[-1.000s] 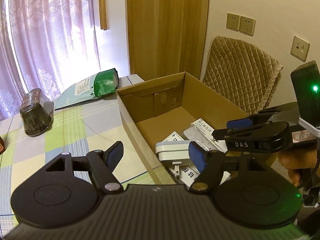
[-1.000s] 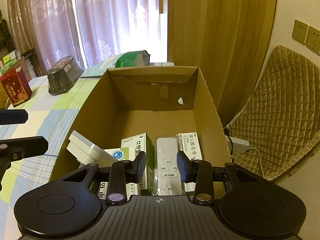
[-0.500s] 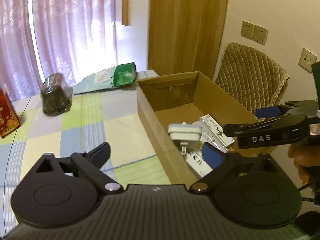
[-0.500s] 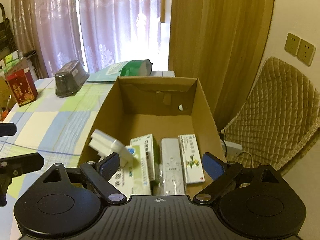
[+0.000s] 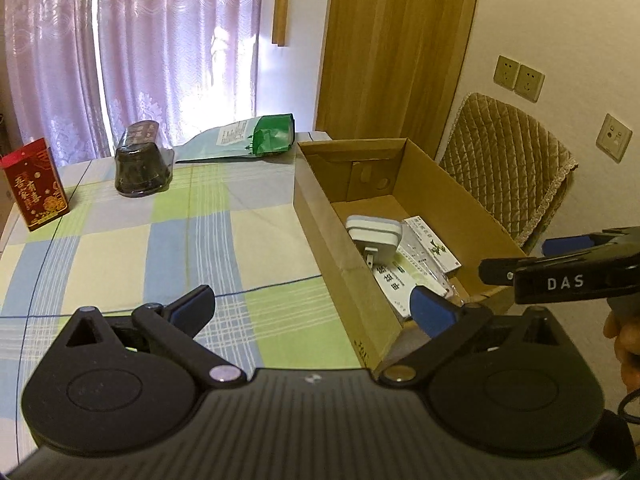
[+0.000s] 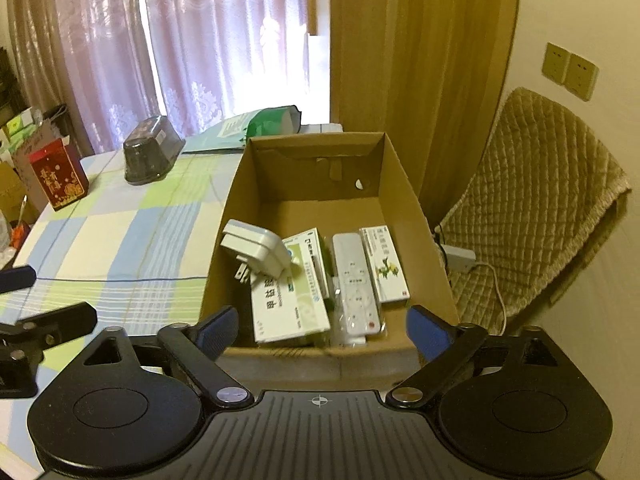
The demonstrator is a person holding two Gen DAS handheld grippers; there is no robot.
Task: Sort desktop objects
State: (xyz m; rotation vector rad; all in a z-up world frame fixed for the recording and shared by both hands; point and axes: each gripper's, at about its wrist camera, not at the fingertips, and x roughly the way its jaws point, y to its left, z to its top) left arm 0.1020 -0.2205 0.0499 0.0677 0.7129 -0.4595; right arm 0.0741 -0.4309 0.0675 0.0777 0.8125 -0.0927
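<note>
Both hand-held grippers empty, spread wide above the table edge.

My right hand-held gripper [image 6: 322, 330] hangs over the cardboard box [image 6: 404, 184], where the white plug adapter [image 6: 256, 250], remote [image 6: 354, 280] and medicine boxes [image 6: 290, 304] lie; my left hand-held gripper [image 5: 312, 306] straddles the box's left wall.

Both handheld grippers are matte black, with ribbed bodies, round side discs and silver pivot screws. Blue pads [image 6: 428, 336] line their fingers. The right gripper [image 5: 560, 268] carries white "DAS" lettering.
</note>
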